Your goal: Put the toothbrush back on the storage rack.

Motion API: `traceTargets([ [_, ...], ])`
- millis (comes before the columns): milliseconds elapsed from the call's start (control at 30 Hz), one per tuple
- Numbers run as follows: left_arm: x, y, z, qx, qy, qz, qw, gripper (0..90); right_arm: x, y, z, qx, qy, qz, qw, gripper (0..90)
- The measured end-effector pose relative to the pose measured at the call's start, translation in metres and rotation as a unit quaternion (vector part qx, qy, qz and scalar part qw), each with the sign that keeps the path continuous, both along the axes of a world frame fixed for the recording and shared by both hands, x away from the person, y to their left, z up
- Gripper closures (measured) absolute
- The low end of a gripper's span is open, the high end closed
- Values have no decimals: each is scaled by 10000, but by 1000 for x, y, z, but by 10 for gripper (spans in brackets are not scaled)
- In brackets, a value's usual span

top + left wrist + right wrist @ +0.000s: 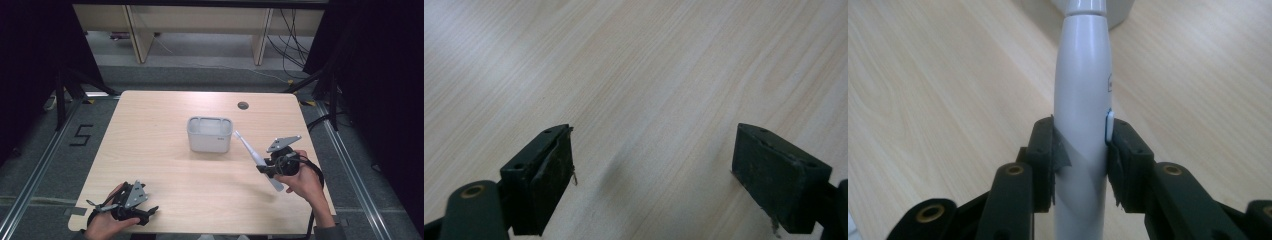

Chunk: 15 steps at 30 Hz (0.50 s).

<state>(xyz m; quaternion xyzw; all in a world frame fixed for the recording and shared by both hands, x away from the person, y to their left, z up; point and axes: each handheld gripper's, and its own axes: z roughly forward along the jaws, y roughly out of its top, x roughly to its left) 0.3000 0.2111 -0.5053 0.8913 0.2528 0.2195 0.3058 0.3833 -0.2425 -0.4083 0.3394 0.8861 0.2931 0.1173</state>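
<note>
A long white electric toothbrush [252,152] with a small button on its handle [1082,75] is held off the table, slanting up and to the left. My right gripper [265,169] is shut on its handle, and both pads press the handle's sides in the right gripper view [1082,150]. A light grey rectangular holder [210,134] stands upright mid-table, and the brush's thin top end hovers just right of its rim. The holder's base [1118,12] is beyond the brush. My left gripper [149,216] rests at the near left edge, open, with bare wood between its jaws [654,165].
The wooden table [150,130] has a round cable hole [243,105] near its far edge. Dark curtains flank both sides, and cables run over the floor at the back right.
</note>
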Motion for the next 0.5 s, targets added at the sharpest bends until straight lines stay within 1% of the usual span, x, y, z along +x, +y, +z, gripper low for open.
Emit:
traceTargets([
  [33,0,0,0,-8,5,-1,10000,163,3,-1,0,103,-251,106,9996,665],
  [67,0,0,0,-8,5,-1,10000,163,2,0,1,155,-229,-10,9996,665],
  [100,0,0,0,-12,2,2,10000,163,5,-2,2,156,-327,62,9993,665],
  [133,0,0,0,-12,2,2,10000,163,5,-2,2,156,-327,62,9993,665],
  [167,0,0,1,-18,-9,9,10000,163,9,-3,4,332,-431,-3,9985,665],
  [200,0,1,1,-21,-7,11,10000,163,9,-2,4,414,-426,-107,9982,664],
  [233,0,1,1,-21,-2,15,10000,163,10,-1,4,525,-535,-159,9971,664],
  [267,0,1,1,-14,-7,19,10000,163,12,-2,6,568,-493,-166,9970,664],
  [300,0,1,1,-9,-12,11,10000,163,13,-1,6,720,-539,-274,9956,665],
  [333,0,1,1,-20,-6,8,10000,163,16,-3,8,706,-645,-170,9953,665],
  [367,0,1,1,-23,-4,9,10000,163,17,-2,9,794,-628,-242,9946,664],
  [400,0,1,1,-25,-1,13,10000,163,20,-2,9,797,-737,-179,9939,664],
  [433,1,1,1,-11,-7,16,10000,163,20,0,10,843,-701,-260,9936,664],
  [467,1,1,1,-10,-13,13,10000,163,22,0,11,839,-747,-269,9933,664],
  [500,1,1,1,-10,-13,13,10000,163,22,0,11,839,-747,-269,9933,664],
])
